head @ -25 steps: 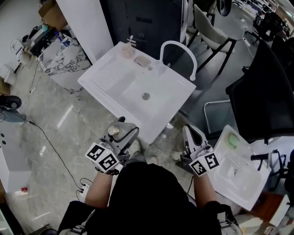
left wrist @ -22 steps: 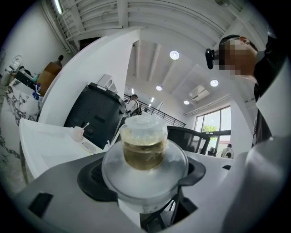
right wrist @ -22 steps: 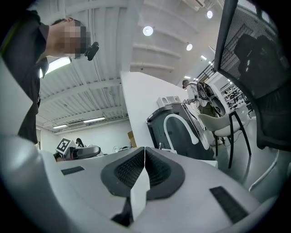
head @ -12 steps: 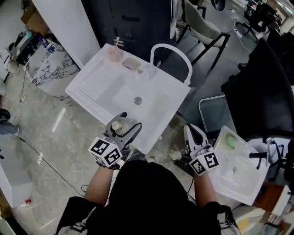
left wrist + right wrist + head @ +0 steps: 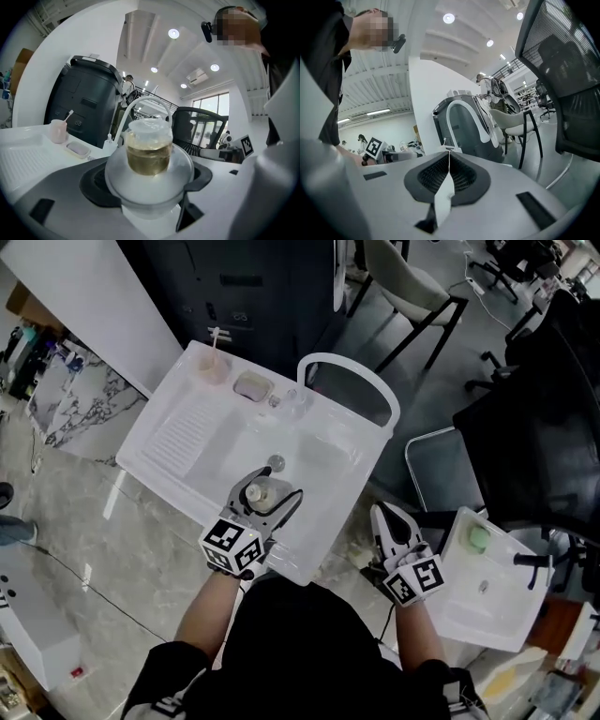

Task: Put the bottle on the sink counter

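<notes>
- Pink cup [image 5: 215,369] with a toothbrush [image 5: 218,337], upper left of centre.
- Soap dish [image 5: 251,385] just right of the cup.
- Beige chair [image 5: 412,287], top right.
- Second white basin [image 5: 487,601], lower right, holding a green object [image 5: 478,537].
- Marble slab [image 5: 70,404], left edge.

Bottle [image 5: 257,492] in left hand-held gripper [image 5: 268,488] over near edge of sink counter [image 5: 178,432]; cup [image 5: 215,367] and soap dish [image 5: 251,385] at far edge.

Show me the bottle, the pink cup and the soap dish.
bottle [image 5: 149,157]: left gripper view, on its amber-filled body.
pink cup [image 5: 58,131]: left gripper view, on its side wall.
soap dish [image 5: 77,155]: left gripper view, on its front wall.
</notes>
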`<action>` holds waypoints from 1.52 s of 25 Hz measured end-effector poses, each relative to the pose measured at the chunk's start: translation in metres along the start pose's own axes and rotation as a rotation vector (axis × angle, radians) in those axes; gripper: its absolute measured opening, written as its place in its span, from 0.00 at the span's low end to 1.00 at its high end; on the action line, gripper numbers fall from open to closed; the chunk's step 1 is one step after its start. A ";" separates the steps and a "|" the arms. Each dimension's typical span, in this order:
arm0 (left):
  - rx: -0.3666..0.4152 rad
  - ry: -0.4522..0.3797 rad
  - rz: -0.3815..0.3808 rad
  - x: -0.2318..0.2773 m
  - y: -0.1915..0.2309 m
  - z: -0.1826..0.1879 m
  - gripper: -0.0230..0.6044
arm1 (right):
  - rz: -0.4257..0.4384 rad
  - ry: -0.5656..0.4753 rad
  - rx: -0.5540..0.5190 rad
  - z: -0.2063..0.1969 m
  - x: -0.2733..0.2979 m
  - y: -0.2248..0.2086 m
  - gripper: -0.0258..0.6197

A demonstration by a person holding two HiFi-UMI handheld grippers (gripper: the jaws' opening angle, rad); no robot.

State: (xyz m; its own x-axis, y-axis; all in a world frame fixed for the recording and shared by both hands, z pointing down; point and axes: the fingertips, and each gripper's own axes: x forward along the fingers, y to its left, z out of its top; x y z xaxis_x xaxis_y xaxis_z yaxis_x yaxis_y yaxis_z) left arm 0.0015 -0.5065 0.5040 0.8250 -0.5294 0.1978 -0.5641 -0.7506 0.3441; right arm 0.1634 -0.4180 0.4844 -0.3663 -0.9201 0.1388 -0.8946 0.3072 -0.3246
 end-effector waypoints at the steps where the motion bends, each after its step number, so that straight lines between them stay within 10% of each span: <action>1: 0.003 0.013 -0.011 0.007 0.003 -0.003 0.60 | -0.010 0.004 0.008 -0.002 0.003 -0.002 0.09; 14: 0.144 0.174 -0.134 0.101 0.035 -0.044 0.60 | -0.154 0.093 0.064 -0.039 0.020 -0.022 0.09; 38: 0.306 0.221 -0.097 0.232 0.057 -0.062 0.60 | -0.463 0.071 0.210 -0.059 -0.042 -0.040 0.09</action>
State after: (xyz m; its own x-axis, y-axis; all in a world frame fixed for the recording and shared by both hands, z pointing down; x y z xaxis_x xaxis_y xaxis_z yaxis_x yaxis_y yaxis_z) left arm 0.1626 -0.6472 0.6264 0.8434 -0.3774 0.3825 -0.4397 -0.8939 0.0875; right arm 0.1996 -0.3770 0.5472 0.0335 -0.9269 0.3738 -0.8990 -0.1914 -0.3940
